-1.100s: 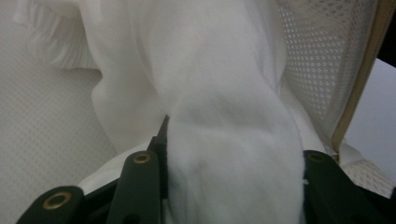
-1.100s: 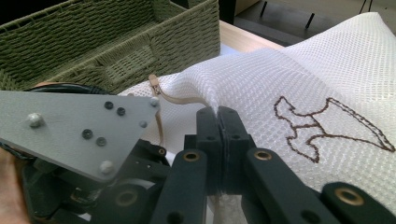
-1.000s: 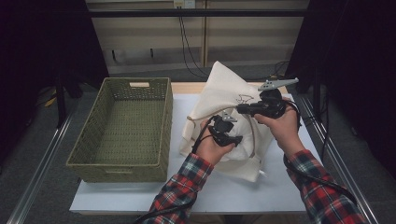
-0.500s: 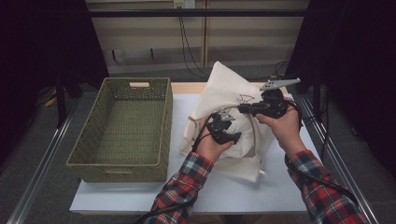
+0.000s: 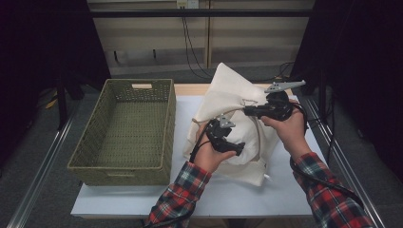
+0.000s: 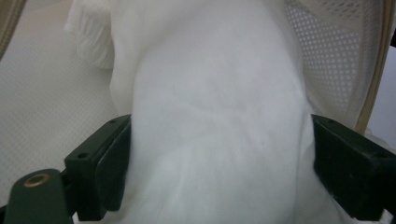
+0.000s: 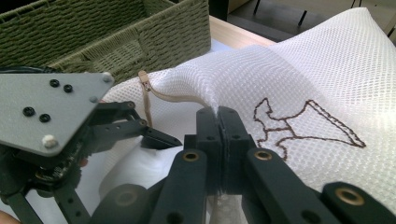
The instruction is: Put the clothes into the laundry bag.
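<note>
Sitting on the white table is a big green basket, and it looks to have nothing in it. Just to the right of the basket, a white mesh bag stands up off the table, held between the person's two hands. A soft white cloth is inside the mouth of the bag, on the side away from the basket. The left gripper is low at the bag's mouth, and its jaws have just been opening. They are now spread wide with the cloth bulging between them, so the cloth seems to be let go. I think this means the cloth is now left inside the bag, and the left gripper can pull out next. The right gripper is higher up and farther from the basket. Its jaws are pressed together and pinch the edge of the mesh bag to hold it open. A small zipper pull hangs on the bag's tan edge, on the side near the basket. A brown stitched drawing is on the mesh. How deep the cloth sits is hidden by the bag's folds. Whether the cloth brushes the left pads is hard to make out.
</note>
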Action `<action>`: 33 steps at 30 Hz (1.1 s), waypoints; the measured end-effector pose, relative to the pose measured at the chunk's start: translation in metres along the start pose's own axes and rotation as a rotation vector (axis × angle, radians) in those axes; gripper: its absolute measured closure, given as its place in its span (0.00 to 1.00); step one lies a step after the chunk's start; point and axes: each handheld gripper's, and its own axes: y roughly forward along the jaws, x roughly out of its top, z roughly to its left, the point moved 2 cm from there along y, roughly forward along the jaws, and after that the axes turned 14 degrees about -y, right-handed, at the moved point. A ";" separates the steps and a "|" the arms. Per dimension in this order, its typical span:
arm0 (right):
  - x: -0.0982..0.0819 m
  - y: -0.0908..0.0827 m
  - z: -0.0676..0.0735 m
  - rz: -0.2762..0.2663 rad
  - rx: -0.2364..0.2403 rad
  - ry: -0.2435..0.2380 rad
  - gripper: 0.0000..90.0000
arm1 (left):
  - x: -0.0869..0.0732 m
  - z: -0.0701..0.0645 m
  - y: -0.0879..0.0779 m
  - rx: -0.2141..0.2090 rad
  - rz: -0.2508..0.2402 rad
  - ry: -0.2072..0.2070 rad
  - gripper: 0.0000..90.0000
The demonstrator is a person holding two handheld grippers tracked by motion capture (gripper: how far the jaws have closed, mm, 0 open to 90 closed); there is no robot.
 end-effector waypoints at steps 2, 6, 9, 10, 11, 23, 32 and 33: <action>-0.001 0.000 -0.001 0.002 -0.004 0.001 0.99 | -0.003 0.002 -0.004 -0.003 0.003 -0.005 0.12; -0.003 -0.001 -0.003 0.008 -0.012 0.005 0.99 | -0.008 0.002 -0.008 -0.007 -0.002 -0.004 0.11; -0.004 0.000 -0.004 0.012 -0.016 0.001 0.98 | -0.010 0.003 -0.010 0.001 0.004 0.000 0.10; -0.004 -0.001 -0.003 0.019 -0.025 -0.005 0.98 | -0.012 0.004 -0.011 0.013 0.005 -0.004 0.09; -0.004 0.000 -0.004 0.022 -0.027 -0.006 0.98 | -0.013 0.006 -0.011 0.010 0.012 -0.010 0.09; -0.008 0.005 -0.004 0.032 -0.032 -0.007 0.92 | -0.020 0.010 -0.003 0.008 0.026 -0.025 0.09; -0.022 0.012 -0.003 0.056 -0.049 -0.023 0.59 | -0.022 0.012 0.000 0.002 0.028 -0.031 0.09; -0.023 0.013 -0.003 0.062 -0.048 -0.026 0.56 | -0.022 0.013 0.001 -0.003 0.025 -0.032 0.09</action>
